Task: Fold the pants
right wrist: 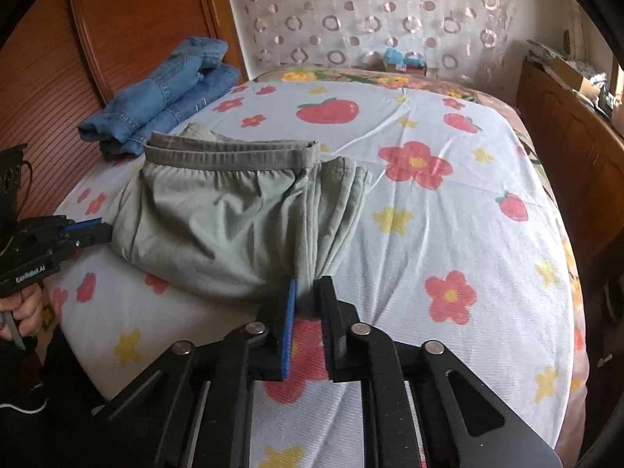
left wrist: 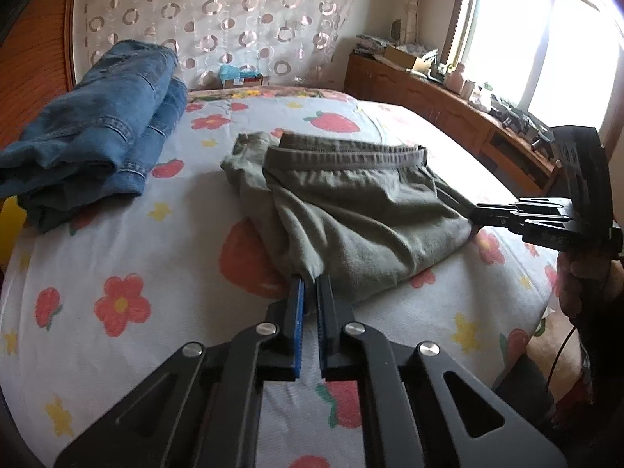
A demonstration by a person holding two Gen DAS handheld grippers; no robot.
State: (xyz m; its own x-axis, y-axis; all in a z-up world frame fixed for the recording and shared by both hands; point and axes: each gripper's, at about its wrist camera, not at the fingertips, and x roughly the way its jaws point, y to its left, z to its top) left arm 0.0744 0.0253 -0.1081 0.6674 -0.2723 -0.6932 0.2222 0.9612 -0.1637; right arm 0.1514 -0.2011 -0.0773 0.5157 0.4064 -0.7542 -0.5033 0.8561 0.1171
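Grey-green pants (left wrist: 351, 202) lie folded on the bed, with the darker waistband on the far side. My left gripper (left wrist: 310, 279) is shut on the near left corner of the pants, and the cloth is pinched between its blue-padded fingers. In the right wrist view the left gripper (right wrist: 105, 230) meets the pants (right wrist: 218, 214) at their left edge. My right gripper (right wrist: 310, 282) is shut on the bunched near right corner. It also shows in the left wrist view, where the right gripper (left wrist: 477, 218) meets the pants' right edge.
Folded blue jeans (left wrist: 97, 128) (right wrist: 167, 93) lie at the bed's far left, against a wooden panel (right wrist: 128, 19). The sheet (left wrist: 117, 234) is white with flowers and strawberries. A cluttered wooden cabinet (left wrist: 448, 105) runs along the right under a bright window. A hand (right wrist: 23, 312) holds the left gripper.
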